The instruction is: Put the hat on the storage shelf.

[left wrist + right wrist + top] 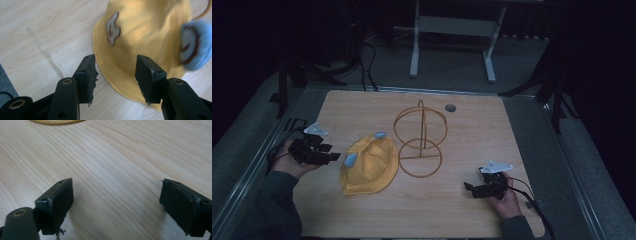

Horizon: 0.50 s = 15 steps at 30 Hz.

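A yellow hat (368, 167) lies on the wooden counter (472, 120), near its left edge and a bit toward the front. It is soft and floppy, with a round brim. It has two fuzzy blue ears (197, 45) and a small white patch (113, 28) with a dark rim. The left tool (328, 156) hangs just beside the hat's brim, its jaws partly spread and pinching nothing. The right tool (472, 189) sits near the front right corner, jaws spread wide over bare wood. A gold wire stand (420, 140) is right beside the hat.
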Each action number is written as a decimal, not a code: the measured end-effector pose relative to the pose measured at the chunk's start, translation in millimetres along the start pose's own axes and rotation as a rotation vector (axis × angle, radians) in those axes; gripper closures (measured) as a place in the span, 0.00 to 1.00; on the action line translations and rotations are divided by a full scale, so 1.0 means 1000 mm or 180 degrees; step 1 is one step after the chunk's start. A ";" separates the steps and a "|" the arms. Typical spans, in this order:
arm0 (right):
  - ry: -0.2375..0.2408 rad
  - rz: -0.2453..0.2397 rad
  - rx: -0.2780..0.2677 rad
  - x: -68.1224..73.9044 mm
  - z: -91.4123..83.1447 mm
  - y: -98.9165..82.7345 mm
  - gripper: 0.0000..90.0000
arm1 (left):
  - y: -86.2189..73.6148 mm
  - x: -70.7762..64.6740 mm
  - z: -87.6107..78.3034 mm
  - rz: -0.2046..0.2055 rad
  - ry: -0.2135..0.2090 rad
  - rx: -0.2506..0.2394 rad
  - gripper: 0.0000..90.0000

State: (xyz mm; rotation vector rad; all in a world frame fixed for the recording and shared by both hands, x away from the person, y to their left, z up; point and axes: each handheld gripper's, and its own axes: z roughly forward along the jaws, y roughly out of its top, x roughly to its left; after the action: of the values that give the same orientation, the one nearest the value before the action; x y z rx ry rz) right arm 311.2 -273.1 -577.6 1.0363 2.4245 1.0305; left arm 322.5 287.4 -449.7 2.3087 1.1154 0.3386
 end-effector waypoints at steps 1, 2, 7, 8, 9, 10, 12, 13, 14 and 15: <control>0.0000 0.0000 0.0000 0.000 0.000 0.000 0.13 | 0.000 0.000 0.000 0.0000 0.0000 0.0000 0.58; 0.0000 0.0000 0.0000 0.000 0.000 0.000 0.13 | 0.008 -0.002 -0.003 0.0031 -0.0019 -0.0026 0.59; -0.0002 -0.0012 -0.0004 0.000 0.000 0.000 0.13 | 0.024 -0.006 -0.009 0.0178 -0.0055 0.0001 0.66; -0.0002 -0.0010 -0.0003 0.000 0.000 0.000 0.13 | 0.029 -0.008 -0.009 0.0212 -0.0066 0.0004 0.66; -0.0003 -0.0010 -0.0004 0.000 0.000 0.000 0.13 | 0.033 -0.010 -0.010 0.0247 -0.0092 0.0027 0.67; -0.0003 -0.0009 -0.0003 0.000 0.000 0.000 0.13 | 0.041 -0.016 -0.009 0.0308 -0.0121 0.0097 0.67; -0.0003 -0.0009 -0.0004 0.000 0.000 0.000 0.13 | 0.044 -0.018 -0.009 0.0354 -0.0123 0.0136 0.67; -0.0004 -0.0009 -0.0003 0.000 0.000 0.000 0.13 | 0.048 -0.020 -0.009 0.0384 -0.0136 0.0161 0.66; -0.0003 -0.0008 -0.0004 0.000 0.000 0.000 0.13 | 0.051 -0.022 -0.009 0.0404 -0.0147 0.0183 0.66; -0.0002 -0.0002 -0.0001 0.000 0.000 0.000 0.13 | 0.057 -0.026 -0.008 0.0428 -0.0159 0.0223 0.66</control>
State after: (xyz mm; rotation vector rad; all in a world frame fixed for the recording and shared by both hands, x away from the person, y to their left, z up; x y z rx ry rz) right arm 311.2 -273.2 -577.7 1.0356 2.4240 1.0300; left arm 339.2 241.5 -409.8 2.4467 0.9645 0.2948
